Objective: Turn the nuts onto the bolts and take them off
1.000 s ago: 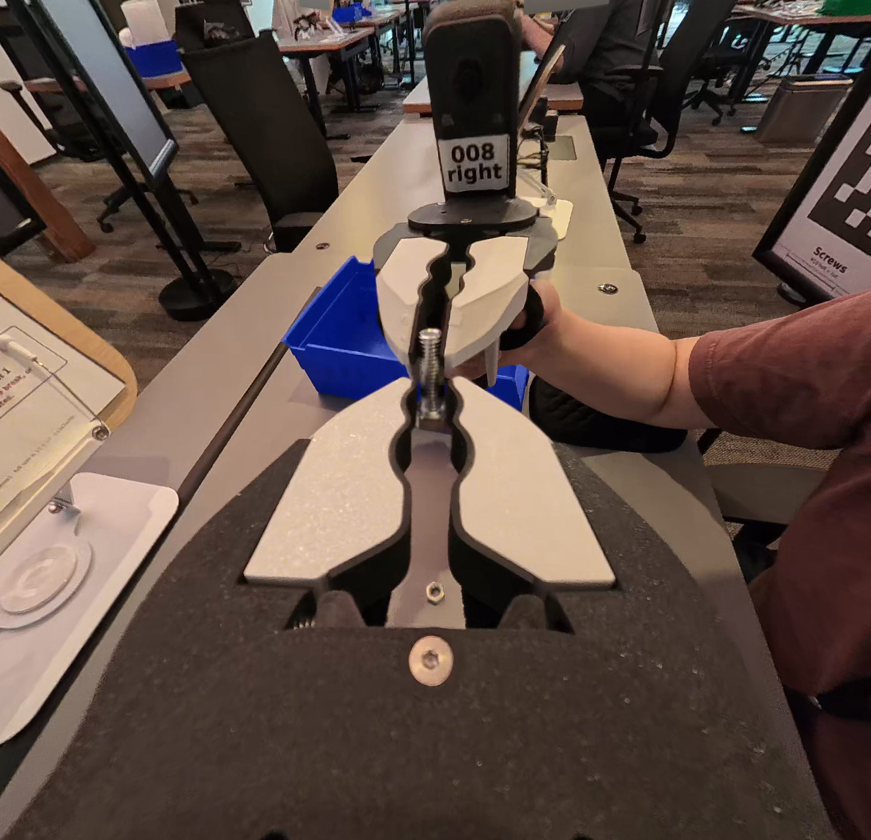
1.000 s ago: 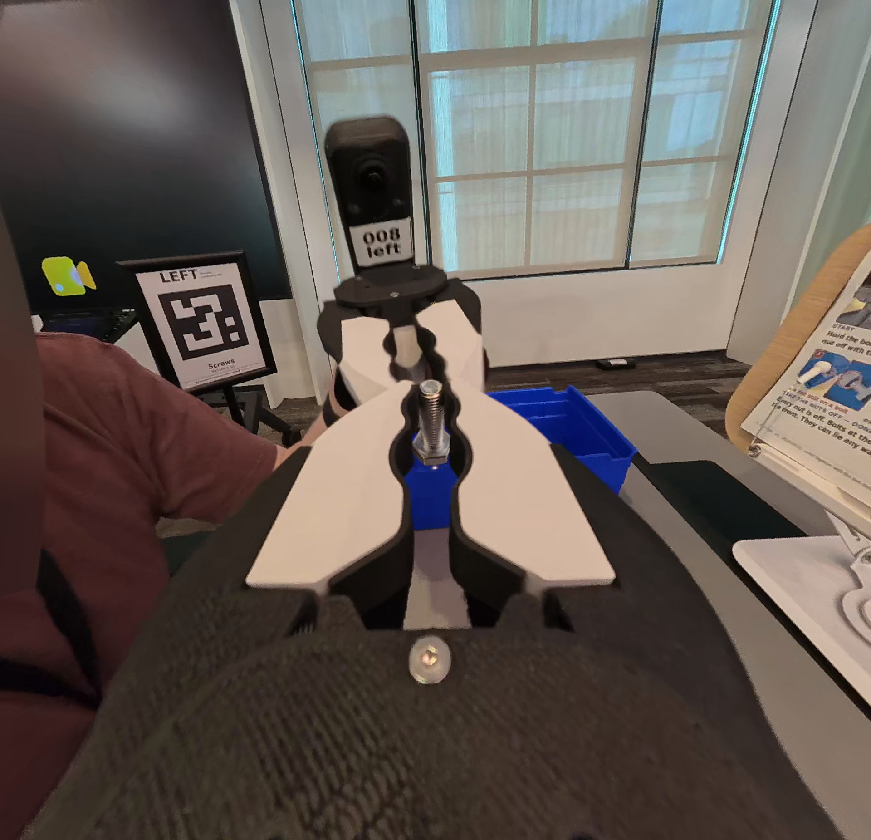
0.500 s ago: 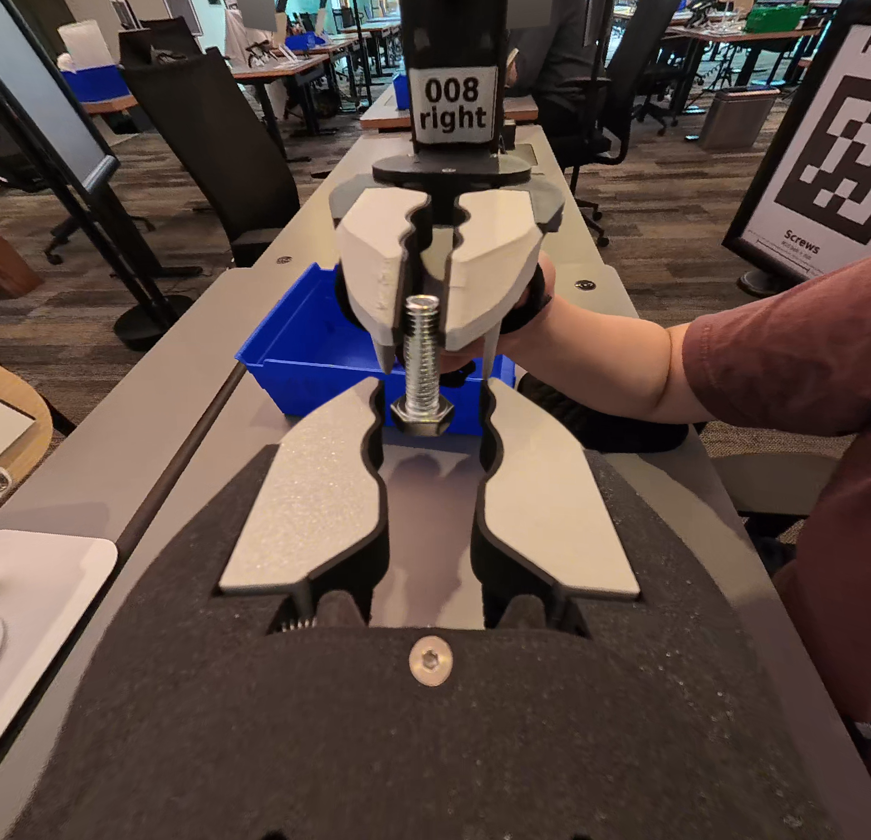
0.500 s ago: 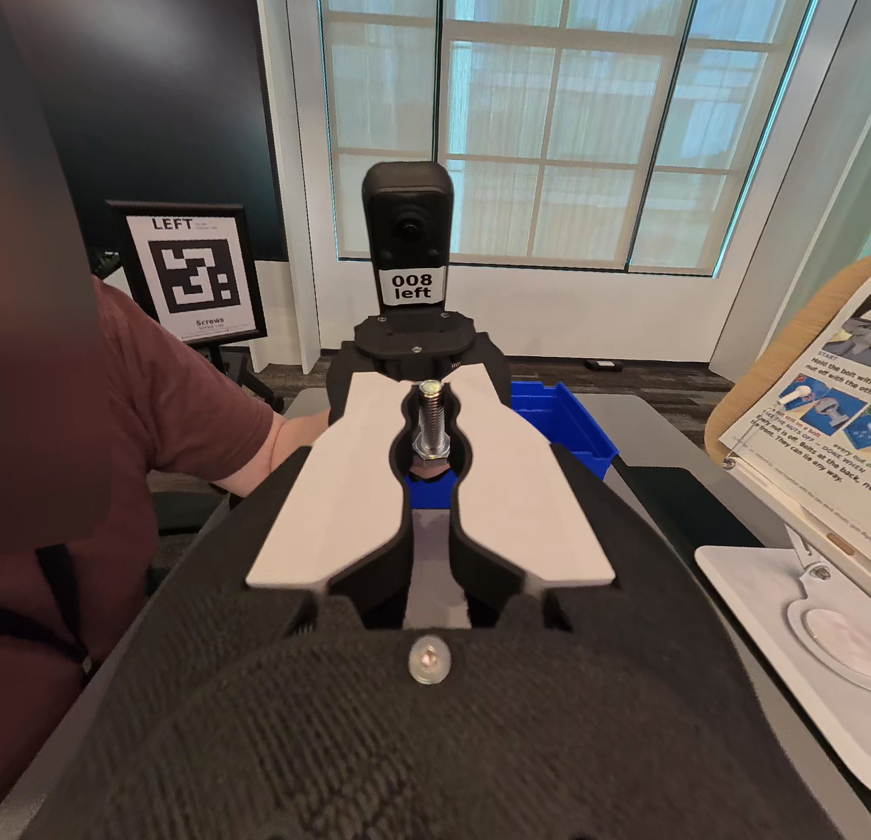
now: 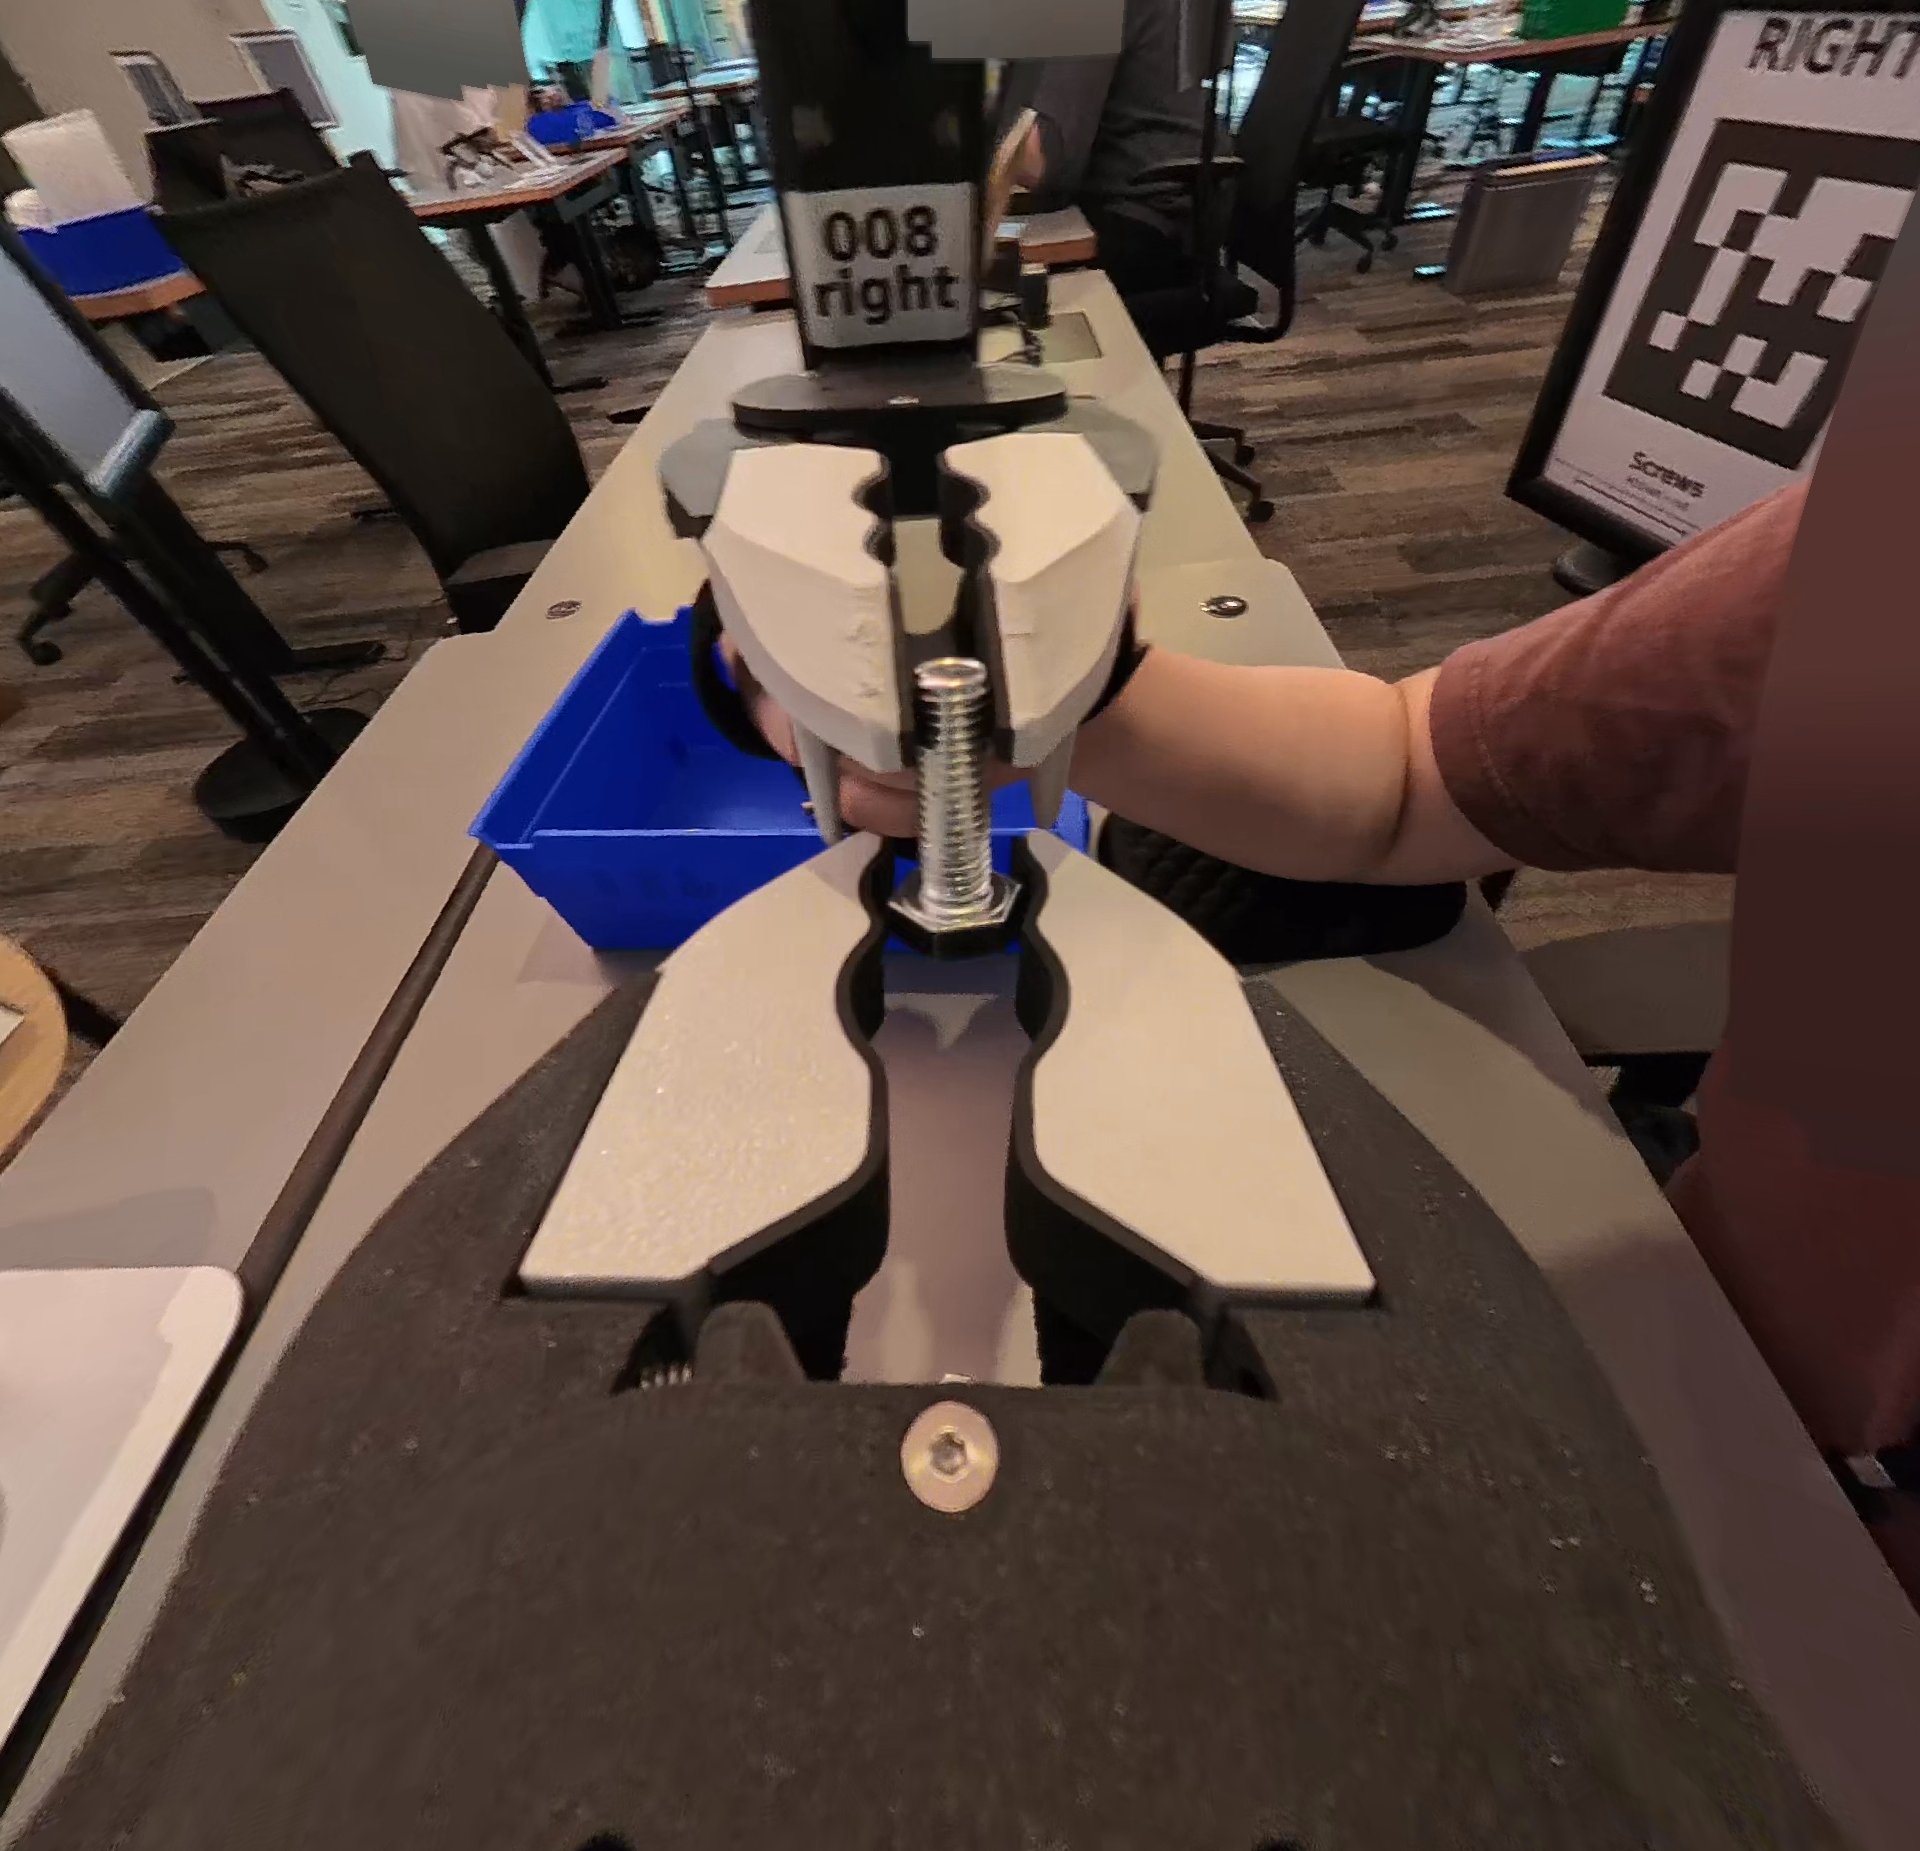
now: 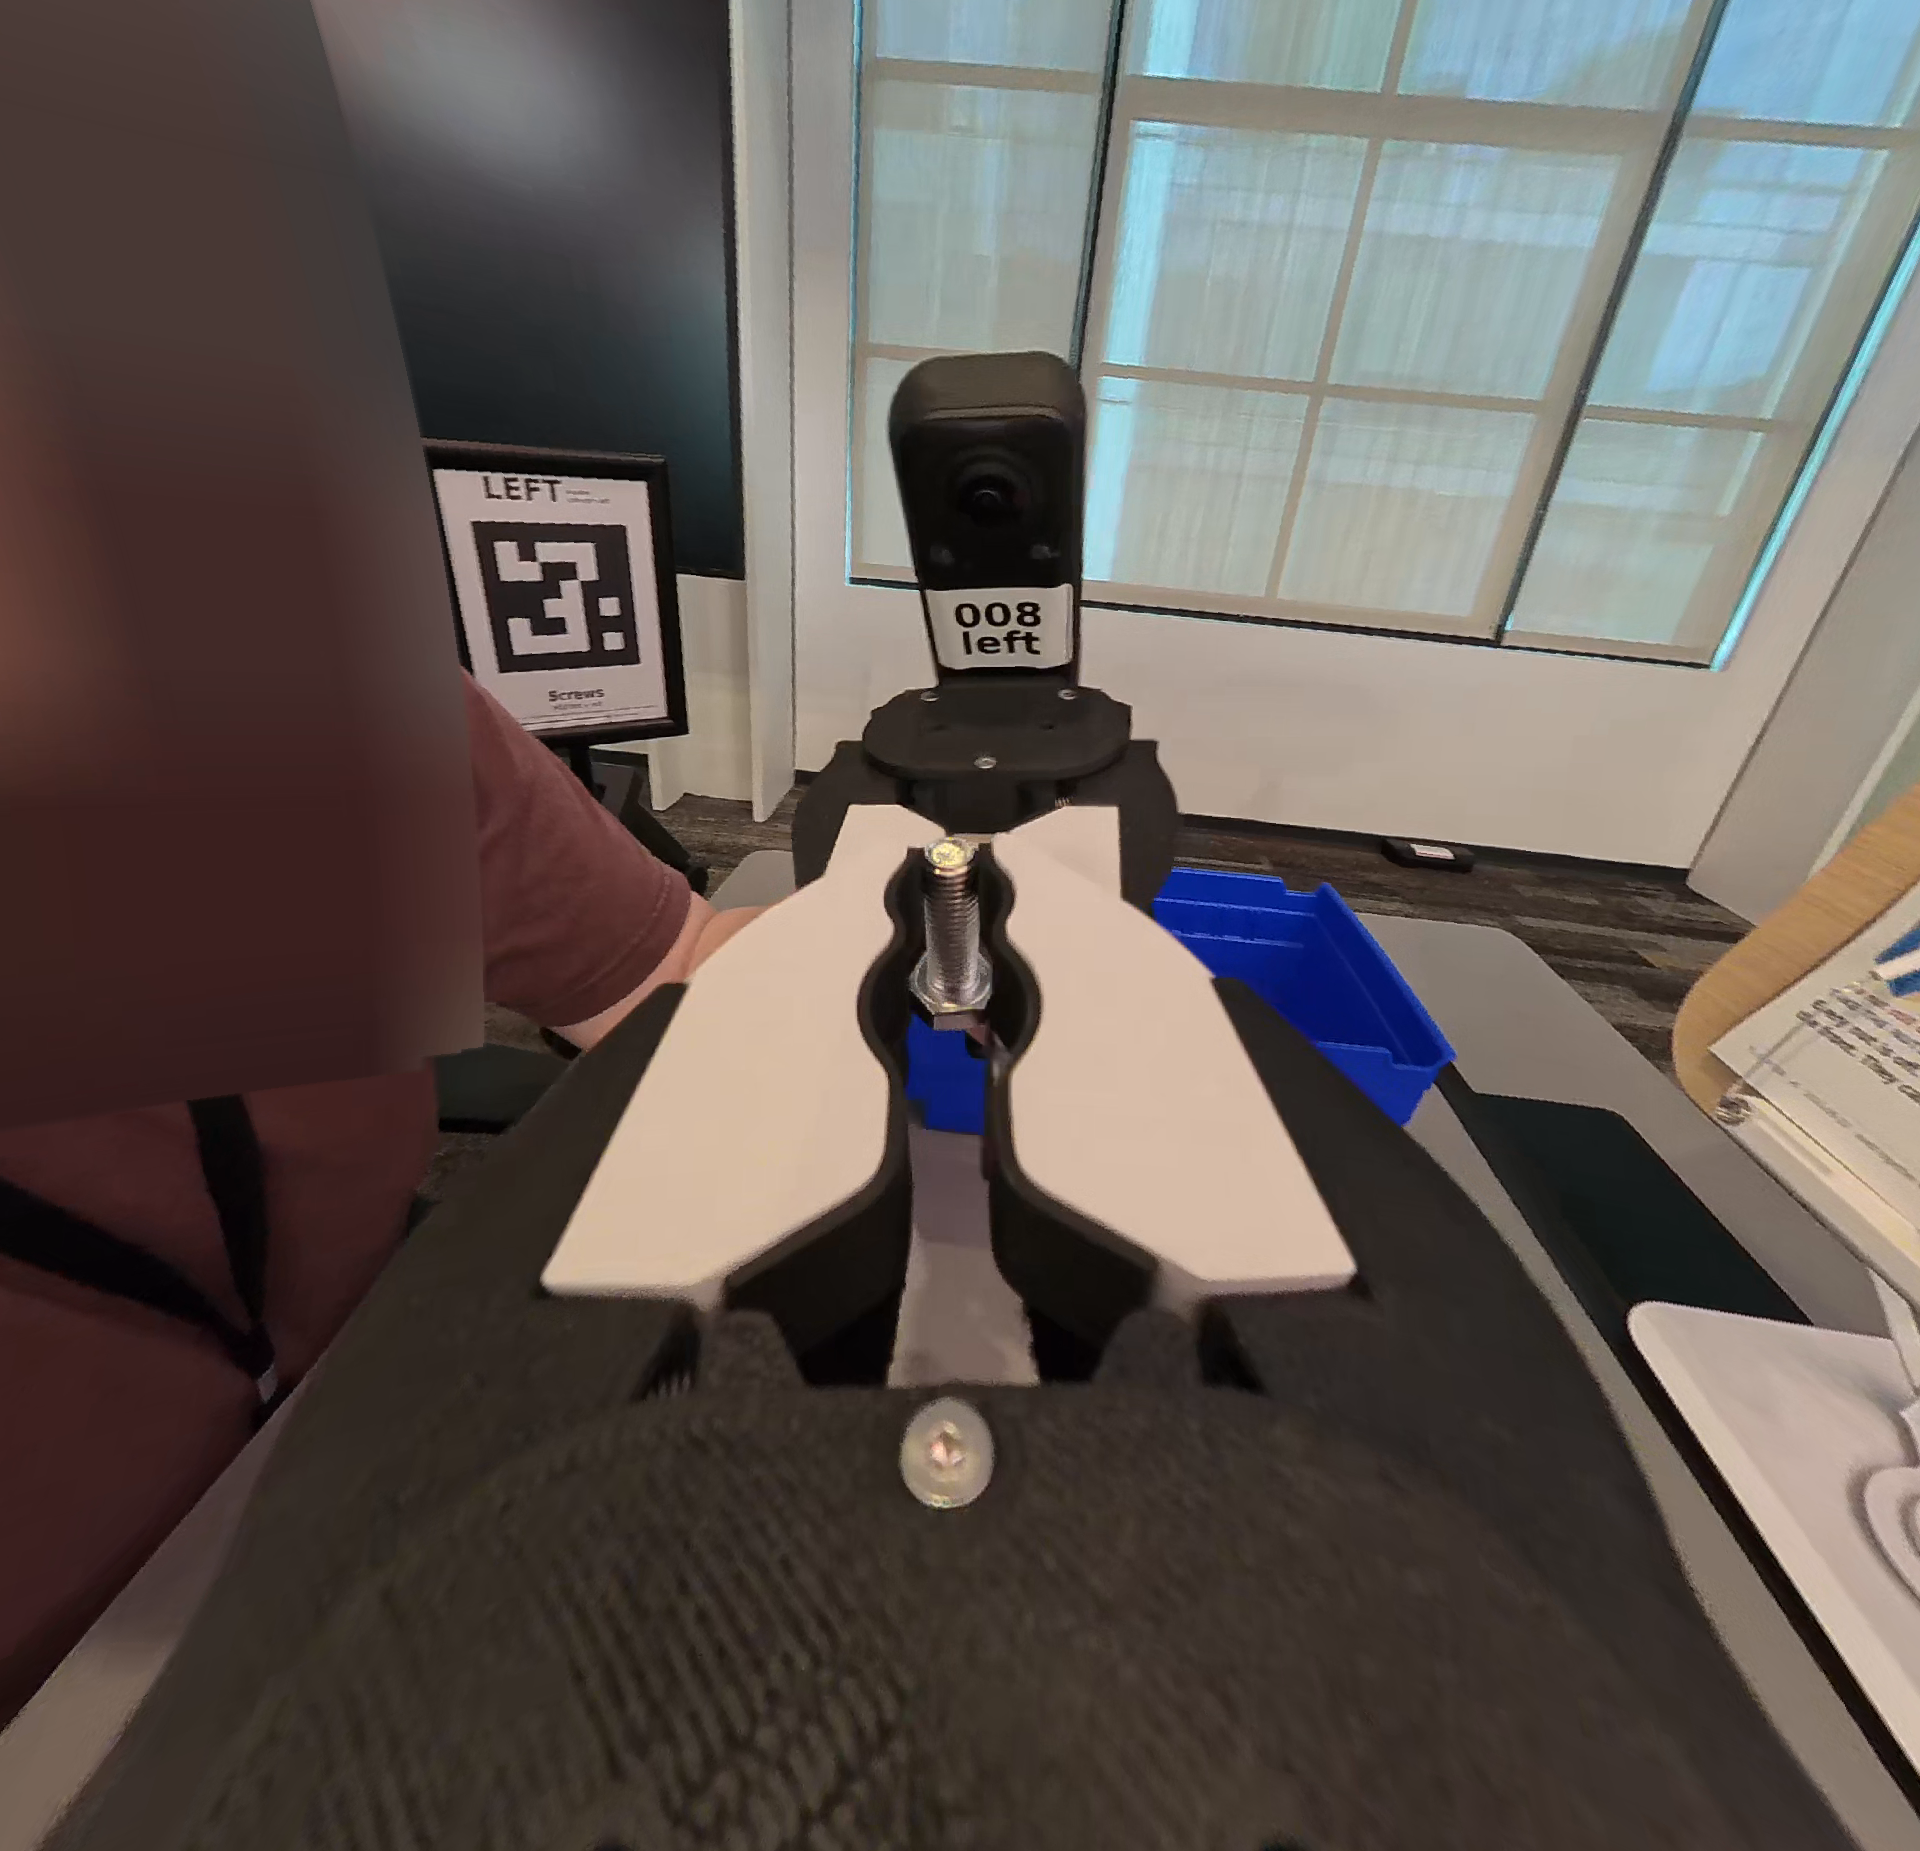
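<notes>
Above the grey table (image 5: 312,918), in front of the blue bin (image 5: 623,762), the bolt (image 5: 951,783) is being held upright between the two grippers, clear of any surface, with its bare threaded end uppermost and the nut (image 5: 951,908) low on the shaft. Half a second ago the left gripper (image 5: 954,851) was standing wide, with its fingers well apart from the hex; now it is being closed in again, and its notched pads are being pressed against the nut from both sides, so far as the left wrist view shows. A second ago the same fingers were clamped there, so a release and a fresh grip are being made, which is judged to be one stroke of a ratcheting turn and not the end of the work. Throughout, the right gripper (image 6: 951,866) is being kept narrow on the bolt, with the shaft lying in the channel between its fingers. Most of the thread is being left exposed above the nut. Whether the nut is being run on or backed off cannot be told. The bolt is showing as bright, zinc-coloured steel with clean, even threads, and the nut as a matching silver hex with a darker part just beneath it, possibly the bolt's head, though this is not being shown clearly.
</notes>
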`<state>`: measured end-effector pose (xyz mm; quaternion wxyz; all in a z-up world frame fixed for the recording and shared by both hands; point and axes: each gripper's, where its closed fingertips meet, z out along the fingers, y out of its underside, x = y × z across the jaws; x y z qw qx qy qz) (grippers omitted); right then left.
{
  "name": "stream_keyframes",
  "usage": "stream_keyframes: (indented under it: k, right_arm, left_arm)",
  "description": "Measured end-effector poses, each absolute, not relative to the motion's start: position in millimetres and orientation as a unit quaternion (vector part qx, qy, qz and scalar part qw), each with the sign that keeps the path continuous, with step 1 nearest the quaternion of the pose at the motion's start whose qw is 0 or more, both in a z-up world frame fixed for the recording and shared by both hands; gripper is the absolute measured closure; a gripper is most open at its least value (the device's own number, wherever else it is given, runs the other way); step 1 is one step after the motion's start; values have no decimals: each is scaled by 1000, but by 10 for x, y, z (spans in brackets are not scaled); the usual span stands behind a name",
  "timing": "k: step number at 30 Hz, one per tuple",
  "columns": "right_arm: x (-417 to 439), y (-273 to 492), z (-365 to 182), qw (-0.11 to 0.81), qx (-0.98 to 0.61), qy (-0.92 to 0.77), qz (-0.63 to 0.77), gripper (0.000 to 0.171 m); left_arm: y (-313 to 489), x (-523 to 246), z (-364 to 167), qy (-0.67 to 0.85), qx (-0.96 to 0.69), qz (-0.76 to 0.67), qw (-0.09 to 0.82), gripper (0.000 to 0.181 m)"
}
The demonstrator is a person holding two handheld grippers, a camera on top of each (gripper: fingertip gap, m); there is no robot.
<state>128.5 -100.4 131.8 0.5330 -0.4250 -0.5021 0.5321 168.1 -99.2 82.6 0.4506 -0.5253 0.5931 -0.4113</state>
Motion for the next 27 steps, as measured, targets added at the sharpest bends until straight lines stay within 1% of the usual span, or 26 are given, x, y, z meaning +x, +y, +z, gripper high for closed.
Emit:
stream_keyframes:
  k: [2,9,16,21,22,24,25,27]
  right_arm:
    - [1291,-1058,1318,524,-414,-511,542,161]
    - [1310,-1100,1306,512,-400,-518,556,161]
    - [1319,-1134,1298,503,-390,-523,567,161]
    - [1316,-1120,1298,502,-395,-520,567,161]
    - [1314,-1096,1302,508,-399,-516,563,159]
    - [1334,-1037,1344,525,-407,-502,554,140]
    - [1360,-1012,1367,531,-411,-497,549,135]
    - [1440,-938,1394,546,-428,-491,526,136]
  left_arm:
    - [-1064,1684,819,605,-515,-419,440,166]
    - [-1104,1690,807,615,-508,-413,440,166]
    - [-1174,1683,796,619,-504,-438,413,167]
    - [-1142,1685,791,619,-510,-424,420,167]
    - [-1114,1682,787,619,-514,-414,426,167]
    - [-1044,1664,782,615,-524,-394,438,167]
    - [-1009,1642,784,614,-527,-386,442,167]
    - [-860,1537,818,603,-543,-359,461,167]
